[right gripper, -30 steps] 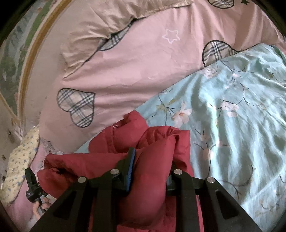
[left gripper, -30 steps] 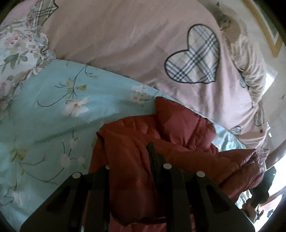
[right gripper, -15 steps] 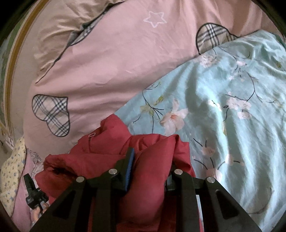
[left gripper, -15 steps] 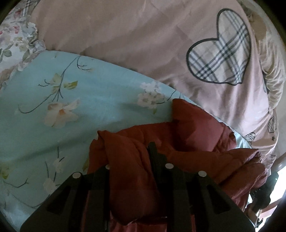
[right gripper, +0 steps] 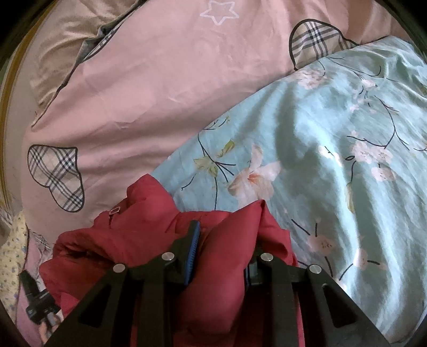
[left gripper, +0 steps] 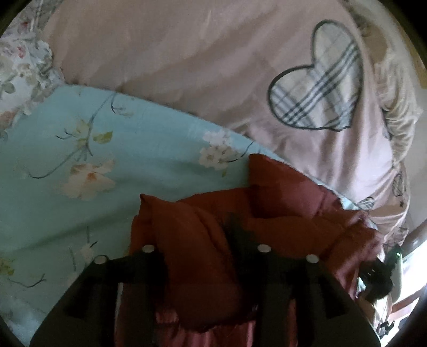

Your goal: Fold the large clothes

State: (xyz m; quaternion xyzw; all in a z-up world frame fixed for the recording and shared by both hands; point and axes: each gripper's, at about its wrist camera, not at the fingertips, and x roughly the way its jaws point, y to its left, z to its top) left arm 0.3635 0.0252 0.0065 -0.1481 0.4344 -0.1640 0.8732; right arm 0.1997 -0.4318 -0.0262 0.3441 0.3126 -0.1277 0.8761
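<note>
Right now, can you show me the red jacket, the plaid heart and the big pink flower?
red jacket point(right gripper: 213, 256), right wrist view, puffy fold between the fingers.
plaid heart point(left gripper: 317, 80), left wrist view, middle of the patch.
big pink flower point(right gripper: 256, 176), right wrist view, its petals.

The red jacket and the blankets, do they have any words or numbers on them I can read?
No words or numbers can be read in either view.
Red jacket: no writing shows; a small metal tag is too tiny to read.
Pink cover: only pictures, a star outline and plaid hearts.
Blue sheet: only flowers.
</note>
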